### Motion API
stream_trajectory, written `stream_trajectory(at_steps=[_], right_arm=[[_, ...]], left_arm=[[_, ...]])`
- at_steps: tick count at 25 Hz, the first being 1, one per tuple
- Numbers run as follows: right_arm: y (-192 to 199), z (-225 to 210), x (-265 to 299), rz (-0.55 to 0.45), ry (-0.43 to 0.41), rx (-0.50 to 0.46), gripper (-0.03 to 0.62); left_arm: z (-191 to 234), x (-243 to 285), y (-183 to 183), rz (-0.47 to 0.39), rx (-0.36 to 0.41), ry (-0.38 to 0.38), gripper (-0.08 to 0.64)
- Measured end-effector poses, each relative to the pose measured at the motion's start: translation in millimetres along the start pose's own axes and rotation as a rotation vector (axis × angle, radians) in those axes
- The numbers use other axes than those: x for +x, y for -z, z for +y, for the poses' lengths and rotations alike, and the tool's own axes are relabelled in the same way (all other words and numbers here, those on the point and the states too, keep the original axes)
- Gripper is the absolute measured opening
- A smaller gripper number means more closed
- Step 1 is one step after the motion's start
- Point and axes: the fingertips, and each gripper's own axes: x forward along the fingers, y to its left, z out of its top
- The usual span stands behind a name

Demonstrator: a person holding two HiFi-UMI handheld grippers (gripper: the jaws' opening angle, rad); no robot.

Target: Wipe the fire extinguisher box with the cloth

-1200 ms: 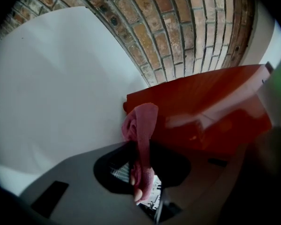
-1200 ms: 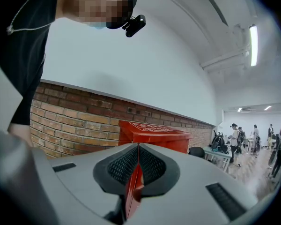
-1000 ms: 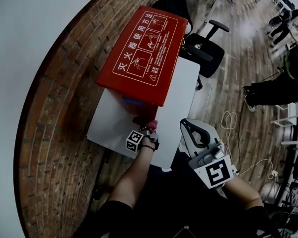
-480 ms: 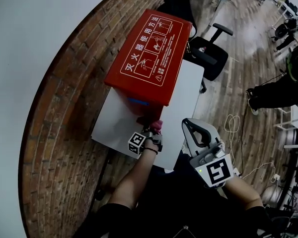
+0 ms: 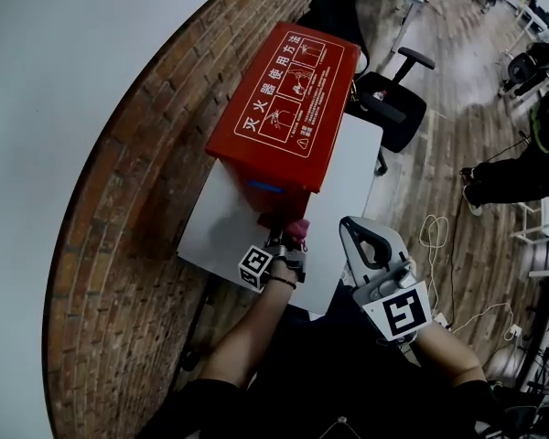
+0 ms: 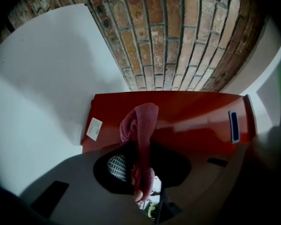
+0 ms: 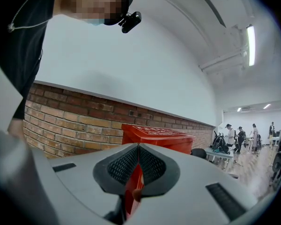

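Left gripper (image 5: 288, 247), forearm stretched forward over the table's (image 5: 348, 172) near edge: we see its jaws clamped on the pink cloth (image 6: 141, 125), held against the near end of the red fire extinguisher box (image 5: 279, 108) along the table's wall-side edge. Right gripper (image 5: 360, 234), drawn back beside the near right corner: jaws together, empty.

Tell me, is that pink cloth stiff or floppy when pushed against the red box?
Probably floppy: the cloth bunches and folds over beyond the left gripper, which is shut on it. Likely light, since a narrow pinch holds it. It would probably squash against the red box.
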Motion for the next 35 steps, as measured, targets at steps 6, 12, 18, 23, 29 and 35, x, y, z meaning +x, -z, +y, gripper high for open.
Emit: stream_trajectory(at_steps=[6, 12, 18, 23, 29, 35], right_arm=[[-3, 4, 0, -0.011, 0.003, 0.0, 0.02], [-5, 7, -1, -0.02, 0.003, 0.0, 0.02], [-6, 7, -1, -0.024, 0.003, 0.002, 0.02], [-6, 7, 0, -0.024, 0.002, -0.001, 0.02], [-6, 7, 1, -0.026, -0.002, -0.005, 0.02], [-8, 6, 2, -0.026, -0.005, -0.008, 0.02]], left_arm=[[-20, -5, 2, 0.013, -0.009, 0.044, 0.129], [-41, -10, 6, 0.023, -0.017, 0.086, 0.129], [-65, -15, 9, 0.032, -0.036, 0.131, 0.129], [-81, -19, 9, 0.038, -0.041, 0.164, 0.129], [-99, -23, 9, 0.044, -0.046, 0.199, 0.129], [-120, -28, 11, 0.058, -0.03, 0.263, 0.129]])
